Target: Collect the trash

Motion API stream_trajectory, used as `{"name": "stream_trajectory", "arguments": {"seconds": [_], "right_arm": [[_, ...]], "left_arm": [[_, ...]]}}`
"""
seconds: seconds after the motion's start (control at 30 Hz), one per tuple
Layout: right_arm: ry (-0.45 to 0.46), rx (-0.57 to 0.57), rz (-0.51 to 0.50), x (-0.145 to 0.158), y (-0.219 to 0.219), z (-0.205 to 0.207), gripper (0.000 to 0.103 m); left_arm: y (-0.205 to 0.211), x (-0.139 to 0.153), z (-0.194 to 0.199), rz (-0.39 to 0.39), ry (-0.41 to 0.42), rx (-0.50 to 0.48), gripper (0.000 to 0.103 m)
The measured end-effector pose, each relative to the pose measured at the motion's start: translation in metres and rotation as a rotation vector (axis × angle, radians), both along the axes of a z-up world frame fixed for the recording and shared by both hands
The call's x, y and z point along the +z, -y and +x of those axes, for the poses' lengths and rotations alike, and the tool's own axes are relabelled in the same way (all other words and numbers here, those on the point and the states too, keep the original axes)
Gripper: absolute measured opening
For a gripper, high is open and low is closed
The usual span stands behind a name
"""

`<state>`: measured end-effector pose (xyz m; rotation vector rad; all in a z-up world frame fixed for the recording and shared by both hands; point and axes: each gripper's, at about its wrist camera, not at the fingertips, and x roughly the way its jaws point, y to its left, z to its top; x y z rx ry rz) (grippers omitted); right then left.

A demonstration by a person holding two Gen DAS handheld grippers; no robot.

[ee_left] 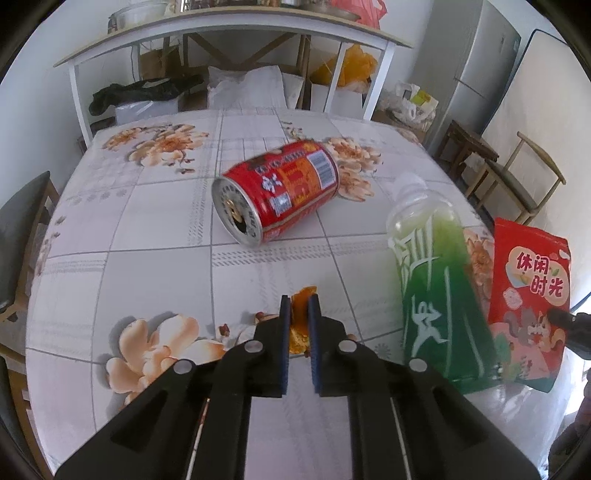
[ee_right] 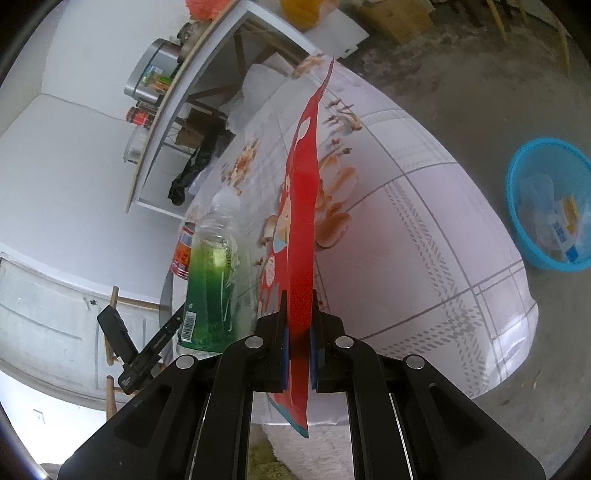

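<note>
Only rightward: blue basin (ee_right: 517,206) (floor)

Floral tablecloth (ee_left: 155,221), shelf (ee_left: 221,33), prob. fridge (ee_left: 480,74)

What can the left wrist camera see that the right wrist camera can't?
Only the left wrist view shows the left gripper shut on an orange peel, and the open end of the red can lying on its side. Only the right wrist view shows the blue basin on the floor, and the right gripper shut on the red snack bag. Both show the green bottle, the snack bag and the flowered tablecloth.
</note>
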<state>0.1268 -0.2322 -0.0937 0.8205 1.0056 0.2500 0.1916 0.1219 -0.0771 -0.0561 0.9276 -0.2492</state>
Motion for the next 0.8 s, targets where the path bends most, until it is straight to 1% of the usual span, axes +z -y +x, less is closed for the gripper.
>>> {"name": "stream_trajectory", "arguments": {"seconds": [0.37, 0.8], "right_arm": [[0.025, 0.004, 0.032, 0.004, 0.001, -0.002, 0.007], [0.057, 0.0, 0.05, 0.009, 0.007, -0.012, 0.006]], "left_arm": [[-0.008, 0.031, -0.011, -0.041, 0.061, 0.011, 0.008], [-0.001, 0.053, -0.019, -0.07, 0.111, -0.019, 0.008]]}}
